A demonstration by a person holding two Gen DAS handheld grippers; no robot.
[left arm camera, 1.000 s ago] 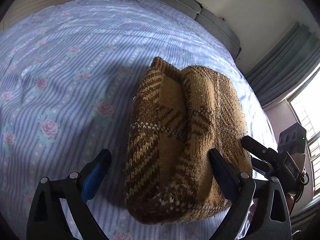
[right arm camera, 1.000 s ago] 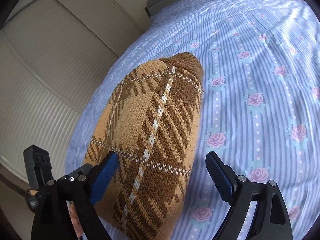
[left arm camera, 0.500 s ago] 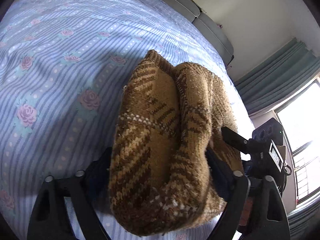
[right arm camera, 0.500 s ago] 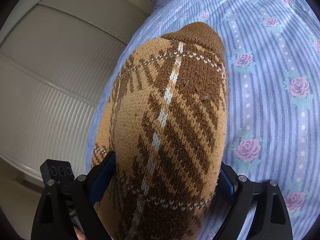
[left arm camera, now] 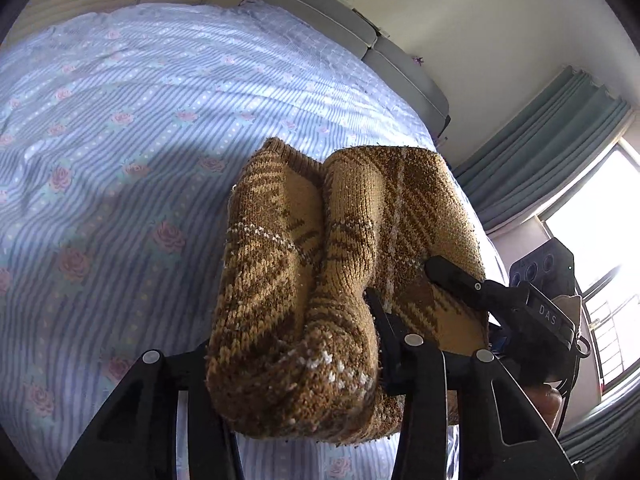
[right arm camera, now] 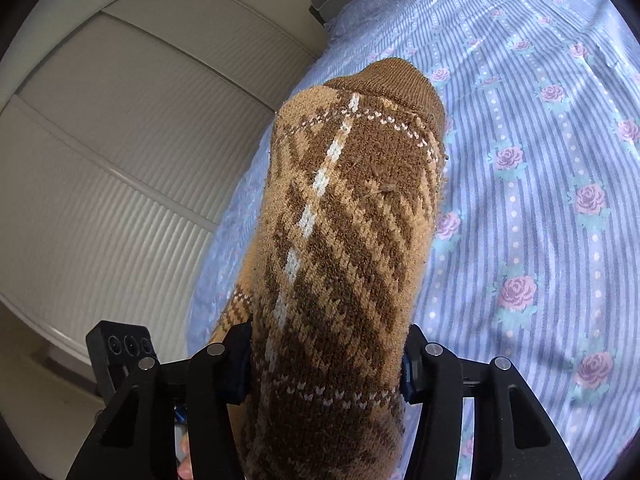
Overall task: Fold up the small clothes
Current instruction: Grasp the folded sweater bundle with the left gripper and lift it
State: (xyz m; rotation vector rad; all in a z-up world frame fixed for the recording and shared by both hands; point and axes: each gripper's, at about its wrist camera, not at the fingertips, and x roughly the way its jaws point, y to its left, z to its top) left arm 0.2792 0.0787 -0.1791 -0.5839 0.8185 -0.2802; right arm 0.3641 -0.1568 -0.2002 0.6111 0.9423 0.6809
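One sweater, brown and tan plaid knit, folded into a thick bundle, on one bed with a blue striped sheet printed with pink roses. Two hand-held grippers, both clamped on the sweater.

Left hand-held gripper: jaws narrowed onto the near end of the bundle, knit bulging out between and over them. Left finger mostly hidden under the fabric; right finger presses into the side of the fold. From this view the bundle shows two rolled layers side by side with a crease running between them.

Right hand-held gripper: jaws pulled in tight on the sweater, blue pads touching the knit on both sides. Sweater fills the gap and rises up through the middle of the view, one white stripe running along it, ribbed brown cuff or hem at the far end.

Right hand-held gripper also seen in the left view, at the sweater's right side, one black finger lying against the knit.

Whether the bundle rests on the bed or is lifted: cannot tell.

Also in view: one grey headboard, teal curtains, one window, ribbed white wardrobe doors.
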